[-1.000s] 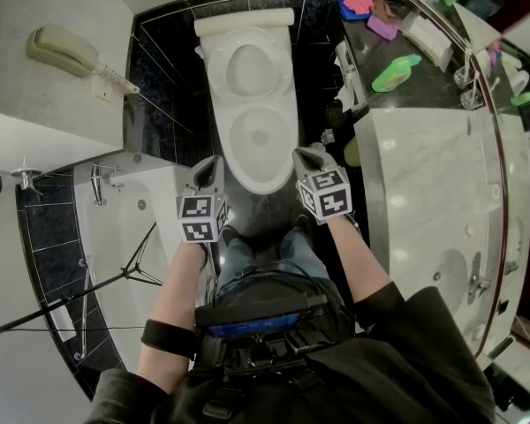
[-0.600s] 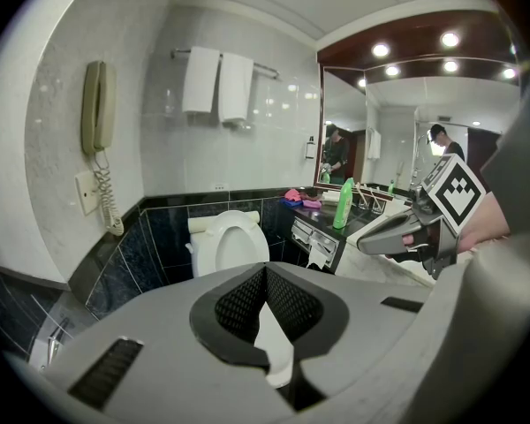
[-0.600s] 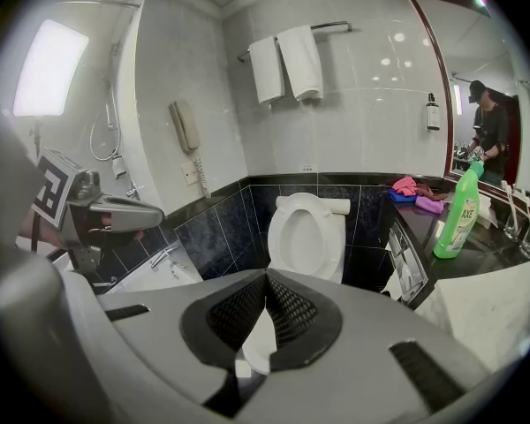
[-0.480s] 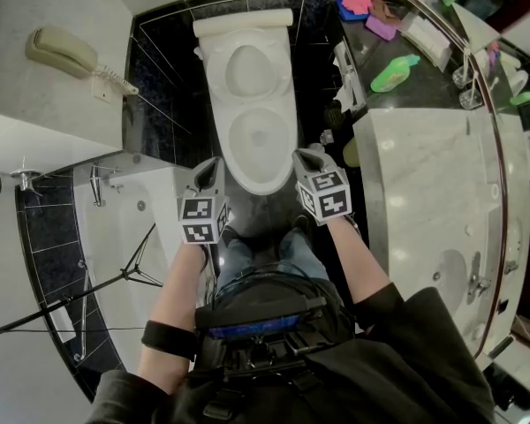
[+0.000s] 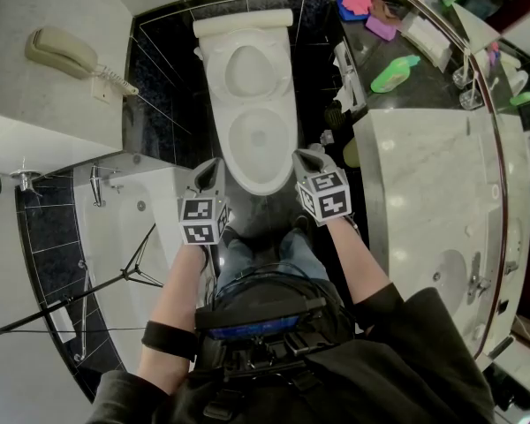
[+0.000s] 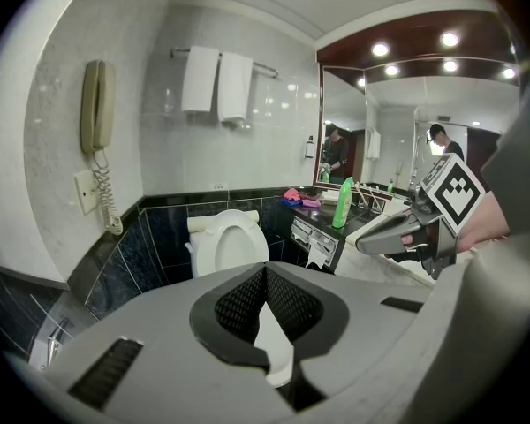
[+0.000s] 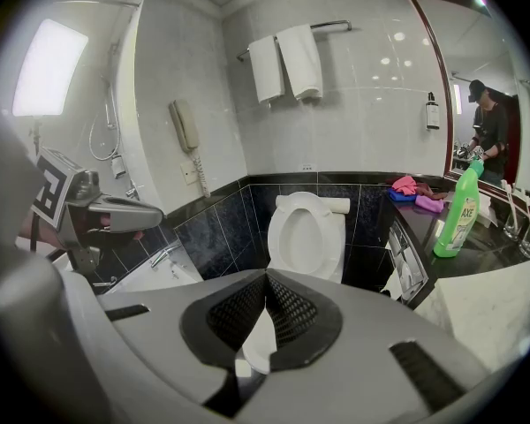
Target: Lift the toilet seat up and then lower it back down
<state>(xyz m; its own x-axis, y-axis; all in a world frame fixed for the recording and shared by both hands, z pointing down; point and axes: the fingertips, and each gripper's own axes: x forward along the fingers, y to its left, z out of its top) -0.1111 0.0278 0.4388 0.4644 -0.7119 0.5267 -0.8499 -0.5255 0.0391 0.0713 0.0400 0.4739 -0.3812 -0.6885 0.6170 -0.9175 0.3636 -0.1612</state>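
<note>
The white toilet (image 5: 261, 144) stands against the black tiled wall, straight ahead of me. Its seat and lid (image 5: 250, 69) are raised and lean back on the tank; both gripper views show them upright (image 6: 234, 246) (image 7: 306, 232). My left gripper (image 5: 214, 162) hangs at the left of the bowl's front rim, apart from it. My right gripper (image 5: 311, 153) hangs at the right of the rim, also apart. Both are shut with nothing between the pads, as their own views show (image 6: 265, 270) (image 7: 266, 276).
A bathtub (image 5: 115, 228) and a tripod (image 5: 132, 272) lie to the left. A marble counter (image 5: 424, 175) with a green bottle (image 5: 396, 73) is on the right. A wall phone (image 5: 62, 49) hangs upper left, and towels (image 7: 287, 60) hang above the toilet.
</note>
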